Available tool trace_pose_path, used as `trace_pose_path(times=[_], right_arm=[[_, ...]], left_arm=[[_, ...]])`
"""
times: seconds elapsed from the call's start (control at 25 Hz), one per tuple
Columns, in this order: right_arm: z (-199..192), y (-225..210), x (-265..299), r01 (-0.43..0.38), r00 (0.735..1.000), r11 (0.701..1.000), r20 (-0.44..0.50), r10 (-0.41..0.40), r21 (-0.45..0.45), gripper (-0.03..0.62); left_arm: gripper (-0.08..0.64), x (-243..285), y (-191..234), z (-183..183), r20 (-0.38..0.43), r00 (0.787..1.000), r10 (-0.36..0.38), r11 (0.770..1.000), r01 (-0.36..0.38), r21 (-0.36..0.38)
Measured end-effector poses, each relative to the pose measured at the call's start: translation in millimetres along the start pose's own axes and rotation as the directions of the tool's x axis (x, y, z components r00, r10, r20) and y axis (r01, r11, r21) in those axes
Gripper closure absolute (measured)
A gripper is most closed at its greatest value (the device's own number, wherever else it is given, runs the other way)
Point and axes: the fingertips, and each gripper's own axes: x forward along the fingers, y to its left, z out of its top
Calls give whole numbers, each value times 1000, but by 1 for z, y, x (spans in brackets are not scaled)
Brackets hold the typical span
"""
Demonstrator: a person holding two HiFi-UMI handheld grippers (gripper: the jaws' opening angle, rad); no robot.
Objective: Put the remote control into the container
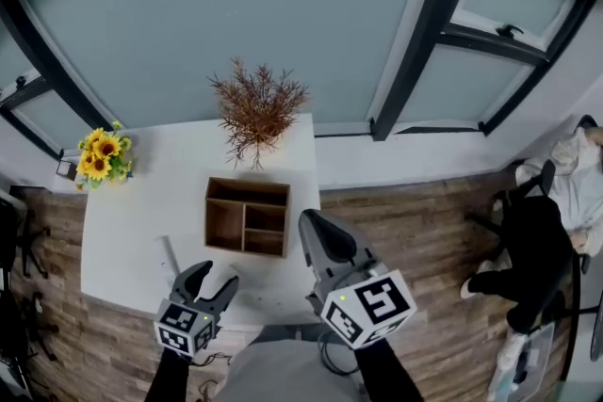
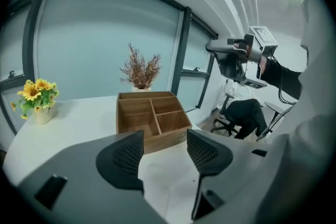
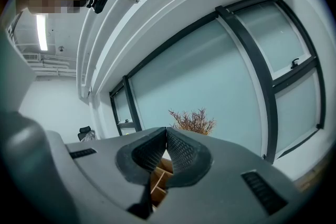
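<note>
Square wooden container [image 1: 248, 184] (partitioned inside)

The head view looks steeply down on the white desk [image 1: 122, 240] from above. The left gripper view sits low and near, facing the brown wooden compartment box [image 2: 152, 118]. The right gripper view looks level; all three share this box.

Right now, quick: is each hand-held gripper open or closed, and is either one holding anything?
Left hand-held gripper: open, nothing between its jaws.
Right hand-held gripper: closed, empty.
</note>
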Motion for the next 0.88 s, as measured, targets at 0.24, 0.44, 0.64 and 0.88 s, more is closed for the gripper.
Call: trace_pose_path(times=[0.24,0.44,0.64,0.88], right_arm=[[3,-1,6,27,1000,1000,9,-26,-5,588],[2,-2,10,44,999,999,9,-44,-6,588],[2,-3,11,62,998,998,10,-62,-3,588],[0,-5,9,86,996,996,9,-86,-4,588]], left_arm=[[306,21,5,-24,-103,993,-53,996,60,66],[280,36,5,-56,-267,959,-99,984,134,116],[275,53,9,-84,-382,918,-105,978,165,127],[275,64,12,-99,-469,876,-110,975,187,120]])
